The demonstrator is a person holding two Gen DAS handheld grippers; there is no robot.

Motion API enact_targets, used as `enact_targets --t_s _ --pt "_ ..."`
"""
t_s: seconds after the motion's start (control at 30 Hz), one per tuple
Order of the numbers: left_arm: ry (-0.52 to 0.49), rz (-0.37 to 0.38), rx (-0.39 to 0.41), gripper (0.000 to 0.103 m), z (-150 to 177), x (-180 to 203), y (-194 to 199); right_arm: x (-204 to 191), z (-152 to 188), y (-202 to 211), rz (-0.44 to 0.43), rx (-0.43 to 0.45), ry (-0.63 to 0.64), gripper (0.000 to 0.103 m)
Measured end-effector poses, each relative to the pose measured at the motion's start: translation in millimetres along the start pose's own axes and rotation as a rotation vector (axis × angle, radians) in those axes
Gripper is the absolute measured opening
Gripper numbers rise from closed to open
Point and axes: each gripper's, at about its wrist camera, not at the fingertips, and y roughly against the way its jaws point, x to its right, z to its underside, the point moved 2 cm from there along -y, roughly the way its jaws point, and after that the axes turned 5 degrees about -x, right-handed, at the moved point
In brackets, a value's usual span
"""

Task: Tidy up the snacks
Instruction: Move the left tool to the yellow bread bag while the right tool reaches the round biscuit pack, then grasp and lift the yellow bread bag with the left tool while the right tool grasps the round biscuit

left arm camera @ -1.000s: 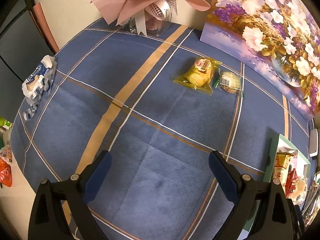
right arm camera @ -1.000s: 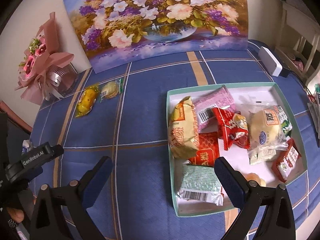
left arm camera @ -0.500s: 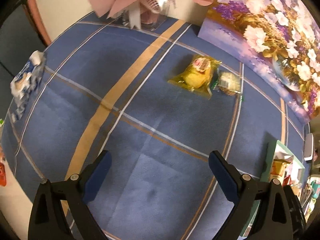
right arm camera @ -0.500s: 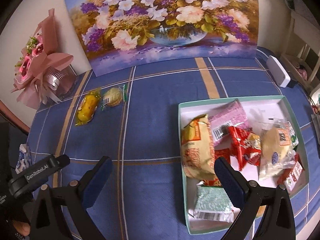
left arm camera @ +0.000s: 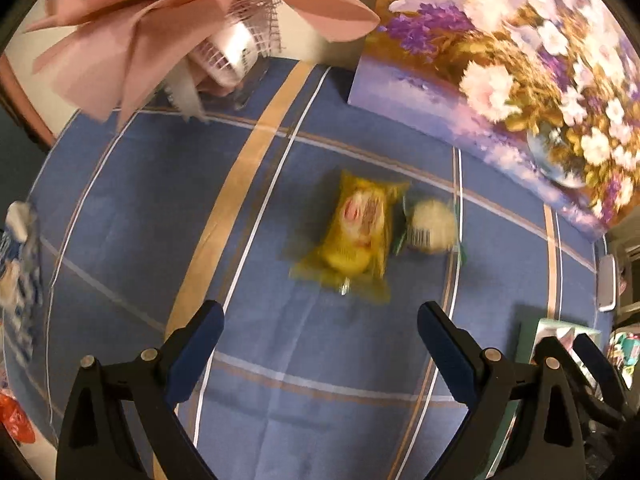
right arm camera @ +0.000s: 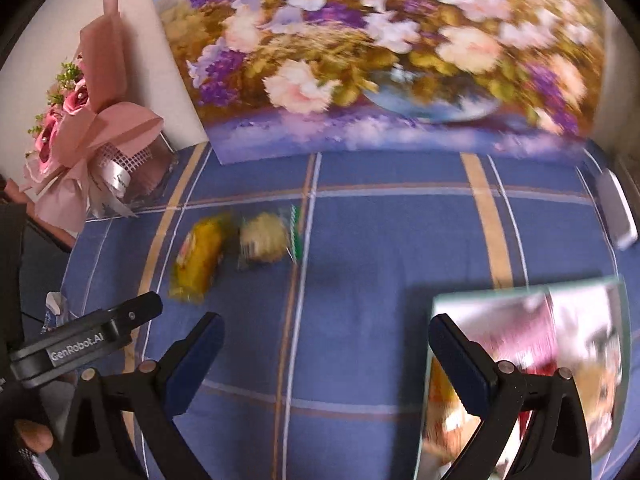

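A yellow snack packet (left arm camera: 356, 236) (right arm camera: 198, 258) lies on the blue checked tablecloth, with a small round pale snack in a clear wrapper (left arm camera: 432, 226) (right arm camera: 266, 242) touching its right side. My left gripper (left arm camera: 320, 344) stands open just short of the yellow packet, nothing between its fingers. My right gripper (right arm camera: 326, 354) is open too, over bare cloth. The pale-green tray (right arm camera: 426, 400) holding several wrapped snacks sits at the right, behind the right finger. The left gripper's body (right arm camera: 86, 342) shows at the lower left of the right wrist view.
A pink wrapped bouquet (left arm camera: 192, 20) (right arm camera: 92, 140) stands at the back left. A flower painting (left arm camera: 520, 60) (right arm camera: 380, 48) leans against the wall behind the snacks. A blue-white packet (left arm camera: 20, 256) lies at the table's left edge, a white box (right arm camera: 616, 208) at the far right.
Both grippers have moved forward toward the back of the table. The yellow packet and round snack are now much closer, and the tray has slid to the lower right of the right wrist view.
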Motion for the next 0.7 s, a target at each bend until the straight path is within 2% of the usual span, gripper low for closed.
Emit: enact_targets --t_s 0.1,0.23,0.3,0.43,0.6,0.7 --pt "0.011 0.040 -0.014 0.097 -18 -1 -12 -9 -20 -20 -0.030 -0.020 0.018 0.103" --pt "0.016 0.087 -0.026 0.097 -33 -1 -33 -20 -33 -52 -0.010 -0.043 0.060 0.103" --pt "0.017 0.096 -0.029 0.095 -39 -1 -43 -25 -37 -71 0.000 -0.055 0.080 0.103" --pt "0.007 0.108 -0.053 0.086 -46 0 -64 -32 -41 -100 -0.003 -0.069 0.098 0.103" --pt "-0.002 0.126 -0.063 0.085 -51 2 -82 -45 -46 -124 0.003 -0.058 0.143 0.103" --pt "0.004 0.135 -0.059 0.081 -52 3 -88 -52 -48 -137 0.006 -0.064 0.167 0.103"
